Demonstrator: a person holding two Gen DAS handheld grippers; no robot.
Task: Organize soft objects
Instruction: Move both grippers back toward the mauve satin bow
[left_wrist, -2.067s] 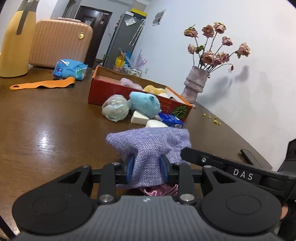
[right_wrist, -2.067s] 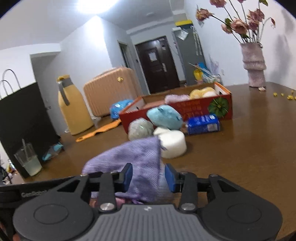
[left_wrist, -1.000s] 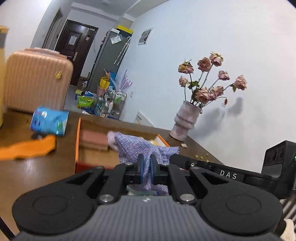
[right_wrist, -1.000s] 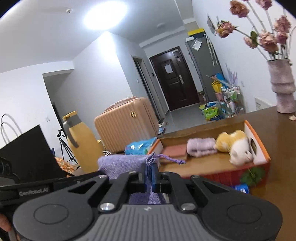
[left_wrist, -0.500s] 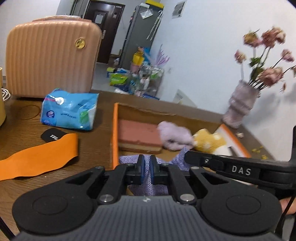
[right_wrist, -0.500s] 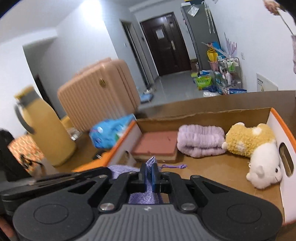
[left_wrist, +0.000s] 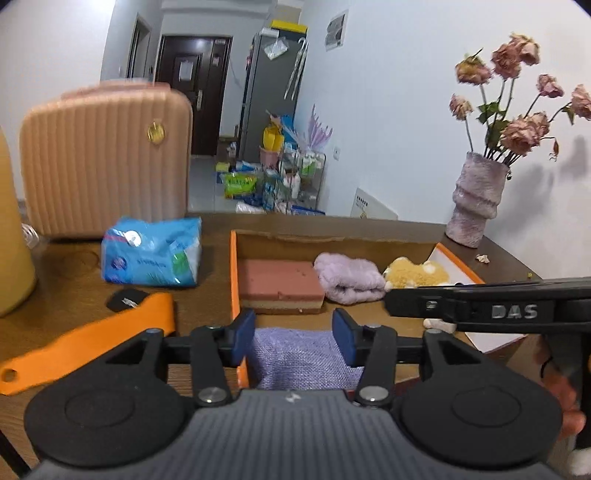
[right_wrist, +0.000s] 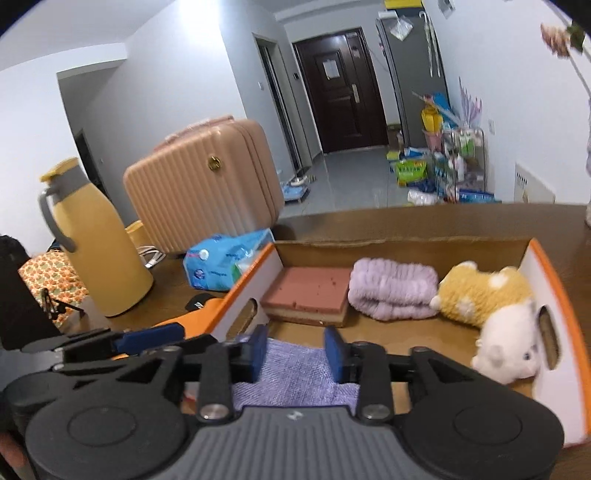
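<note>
Near end of box: lilac burlap pouch (left_wrist: 299, 354) lies on the cardboard floor, just inside the near wall, close to the left wall w/ the orange rim.
Left gripper (left_wrist: 293, 338): jaws have just been opening; blue pads stand apart, pouch below and between them, cloth not pinched as far as the view shows.
Right gripper (right_wrist: 293, 352): same, jaws have just been opening; pads clear of the weave, pouch spread flat between and under them.
Grip state: both released; whether a pad edge brushes the cloth I can't tell, fingers hide the pouch's near part.
Box (right_wrist: 406, 245): open cardboard tray, orange rim, white outer sides, hand slot in the right wall.
Box contents, far row: pink sponge block (right_wrist: 308, 290) at left, lilac fluffy roll (right_wrist: 391, 290) touching it, yellow plush (right_wrist: 484, 295) beside the roll.
Box contents, right wall: white plush (right_wrist: 508, 354) leaning by the hand slot, touching the yellow one.
Table (left_wrist: 74, 291): dark wood.
Left of box: blue tissue pack (left_wrist: 153, 256), orange strap (left_wrist: 88, 343) w/ a black tag.
Far left: pink ribbed case (right_wrist: 205, 188), yellow flask (right_wrist: 92, 240).
Right of box: vase w/ dried roses (left_wrist: 476, 203) near the wall.
</note>
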